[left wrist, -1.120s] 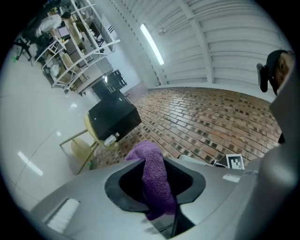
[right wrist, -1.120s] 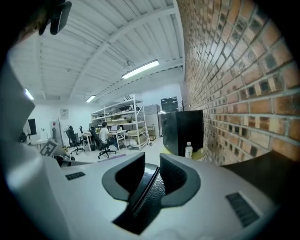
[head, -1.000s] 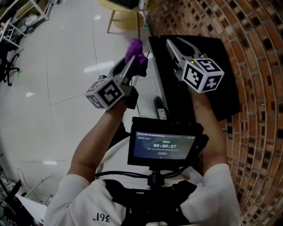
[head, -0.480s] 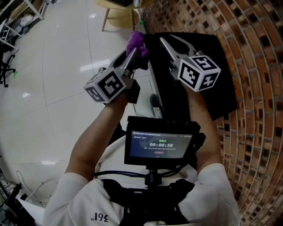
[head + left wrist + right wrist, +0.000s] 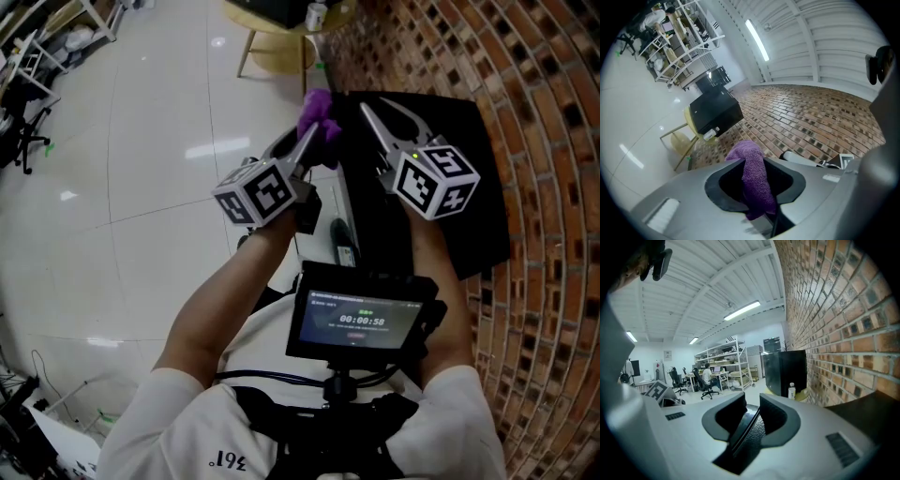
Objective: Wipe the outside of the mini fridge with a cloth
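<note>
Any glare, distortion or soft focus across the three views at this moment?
Head view: fisheye bends the brick wall; light glare patches on the glossy floor. Left gripper view: black vignette corners, strip light blown out, purple cloth sharp. Right gripper view: same vignette, brick wall soft up close.

Purple cloth [image 5: 319,111] — bunched, drooping — at the top edge of the black mini fridge [image 5: 441,169].
</note>
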A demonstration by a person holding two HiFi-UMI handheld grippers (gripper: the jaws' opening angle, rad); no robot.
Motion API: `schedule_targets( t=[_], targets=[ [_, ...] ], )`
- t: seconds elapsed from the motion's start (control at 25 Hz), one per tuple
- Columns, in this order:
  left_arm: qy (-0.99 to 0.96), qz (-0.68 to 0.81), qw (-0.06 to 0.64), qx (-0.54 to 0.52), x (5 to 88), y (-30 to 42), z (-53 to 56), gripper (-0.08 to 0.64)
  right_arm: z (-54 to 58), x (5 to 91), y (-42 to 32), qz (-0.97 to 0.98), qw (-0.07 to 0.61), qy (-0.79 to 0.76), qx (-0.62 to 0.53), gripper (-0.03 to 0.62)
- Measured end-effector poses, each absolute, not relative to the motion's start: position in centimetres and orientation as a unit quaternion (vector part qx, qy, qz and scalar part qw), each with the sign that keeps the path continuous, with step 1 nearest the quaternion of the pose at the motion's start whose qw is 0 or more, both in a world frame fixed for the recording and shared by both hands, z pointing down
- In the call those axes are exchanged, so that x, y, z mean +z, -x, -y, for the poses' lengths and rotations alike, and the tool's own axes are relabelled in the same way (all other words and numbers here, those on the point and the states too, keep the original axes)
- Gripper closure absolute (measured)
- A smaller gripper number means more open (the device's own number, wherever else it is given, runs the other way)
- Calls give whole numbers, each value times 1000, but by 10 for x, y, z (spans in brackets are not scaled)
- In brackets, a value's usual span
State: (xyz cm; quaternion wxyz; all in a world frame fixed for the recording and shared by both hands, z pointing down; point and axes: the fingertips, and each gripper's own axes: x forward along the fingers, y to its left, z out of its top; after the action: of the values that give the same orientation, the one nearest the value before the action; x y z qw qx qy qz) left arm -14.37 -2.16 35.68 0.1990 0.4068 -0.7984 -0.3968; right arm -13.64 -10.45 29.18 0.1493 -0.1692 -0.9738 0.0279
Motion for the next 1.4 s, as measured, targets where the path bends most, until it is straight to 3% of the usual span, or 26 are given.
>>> schedule_targets(
  t=[1.4],
  targets=[
    [-391,795,239,-398,445,135,21,443,95,284,133,973,149,174,25,502]
  ],
)
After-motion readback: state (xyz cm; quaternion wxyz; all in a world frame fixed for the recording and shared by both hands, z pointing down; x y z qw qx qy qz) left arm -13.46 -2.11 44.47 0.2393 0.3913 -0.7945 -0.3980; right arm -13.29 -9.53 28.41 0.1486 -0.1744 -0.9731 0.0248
